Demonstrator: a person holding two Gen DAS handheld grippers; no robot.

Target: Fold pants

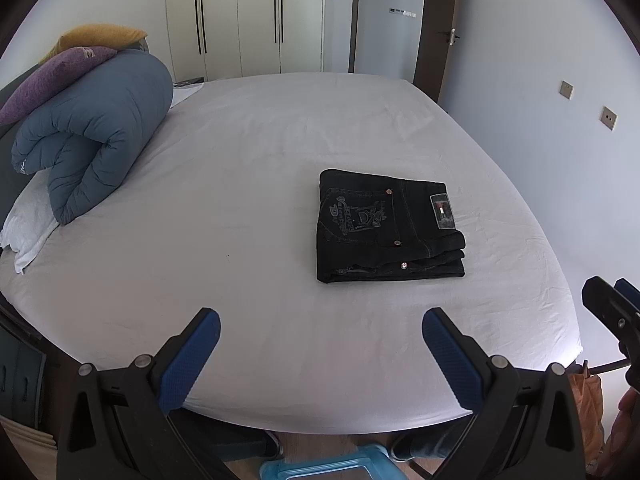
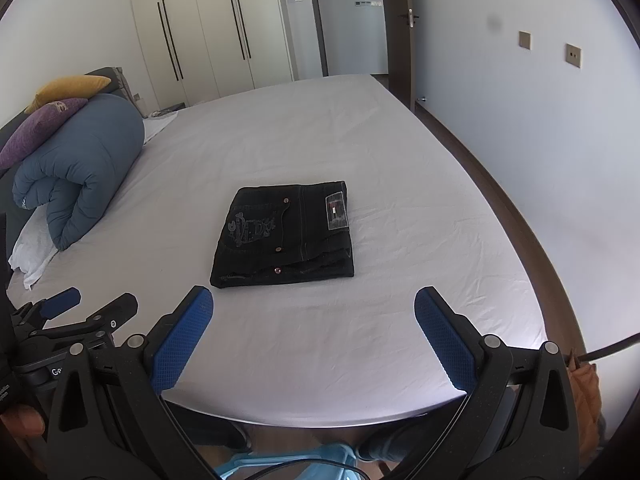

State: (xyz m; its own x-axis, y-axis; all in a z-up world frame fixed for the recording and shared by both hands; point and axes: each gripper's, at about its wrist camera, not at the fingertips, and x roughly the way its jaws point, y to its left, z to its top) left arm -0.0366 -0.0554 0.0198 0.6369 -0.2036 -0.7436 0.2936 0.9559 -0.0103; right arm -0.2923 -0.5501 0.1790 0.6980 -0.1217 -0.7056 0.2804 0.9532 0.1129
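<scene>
Black jeans [image 1: 388, 228] lie folded into a compact rectangle on the white bed sheet [image 1: 260, 184], back pocket and label patch facing up. The right wrist view has the same pants [image 2: 286, 234] at the bed's middle. My left gripper [image 1: 320, 326] hangs open over the near edge of the bed, well short of the pants, with nothing between its blue pads. My right gripper [image 2: 314, 306] is likewise open and empty, just in front of the pants. Each view catches the other gripper at its side edge.
A rolled blue duvet [image 1: 92, 132] with a purple cushion [image 1: 52, 80] and a yellow cushion [image 1: 100, 38] sits at the left on the bed. Wardrobes [image 1: 240, 16] and a door stand behind. A blue plastic stool [image 1: 320, 464] and feet are below, at the bed's near edge.
</scene>
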